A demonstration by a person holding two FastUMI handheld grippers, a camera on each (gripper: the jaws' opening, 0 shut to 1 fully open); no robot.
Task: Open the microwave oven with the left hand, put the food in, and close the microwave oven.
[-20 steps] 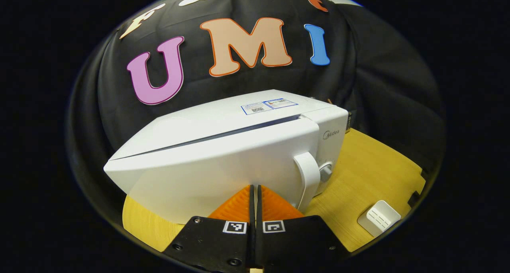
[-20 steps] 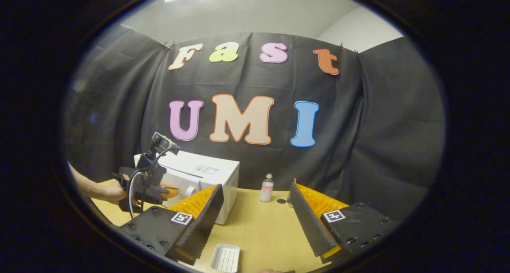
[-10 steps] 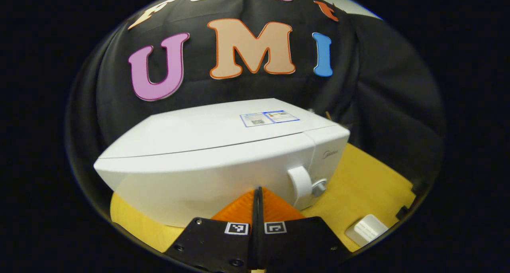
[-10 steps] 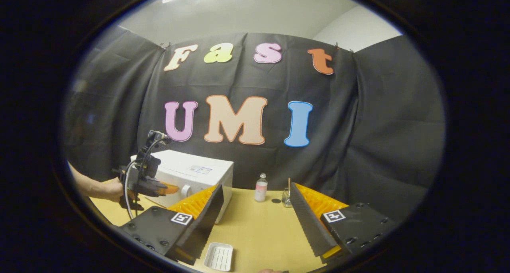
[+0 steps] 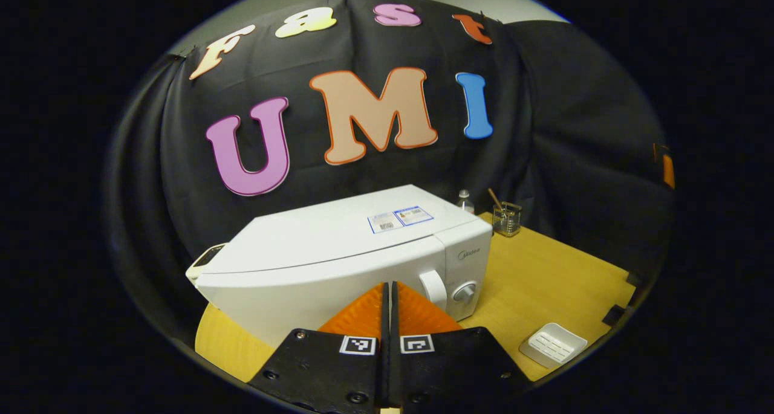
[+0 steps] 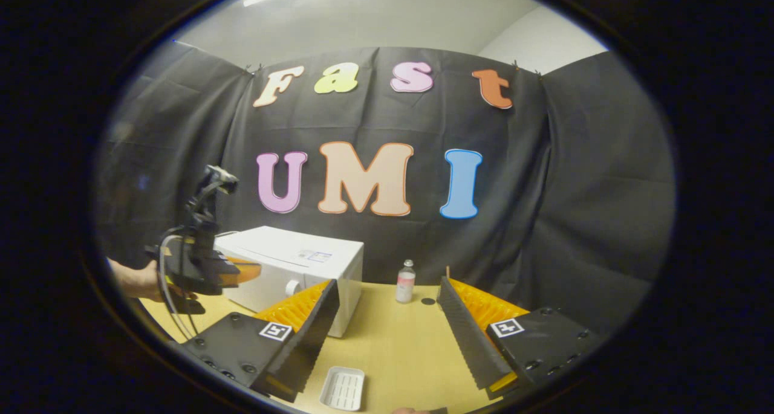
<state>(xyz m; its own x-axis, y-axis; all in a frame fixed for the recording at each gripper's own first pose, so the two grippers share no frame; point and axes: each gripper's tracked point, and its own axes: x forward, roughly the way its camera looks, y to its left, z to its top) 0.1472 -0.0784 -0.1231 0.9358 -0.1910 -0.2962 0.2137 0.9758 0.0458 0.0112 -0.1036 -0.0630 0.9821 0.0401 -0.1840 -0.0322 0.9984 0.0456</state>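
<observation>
yellow wooden table [image 5: 544,281] fronts the black cloth wall. left gripper [image 5: 390,293], in the left gripper view, has its orange fingers pressed together with nothing between them, and it has pulled back from the microwave oven [image 5: 338,263]: a second ago the white door filled the view with a gap along its top edge, now the door sits flush and closed, handle [image 5: 433,288] and knob [image 5: 464,292] just beyond the fingertips. right gripper [image 6: 387,317] stays spread wide and empty above the table in the right gripper view. near it lies a white tray [image 6: 342,388], empty. farther off stand a small bottle [image 6: 406,281] and a glass cup [image 5: 507,218] holding a stick.
</observation>
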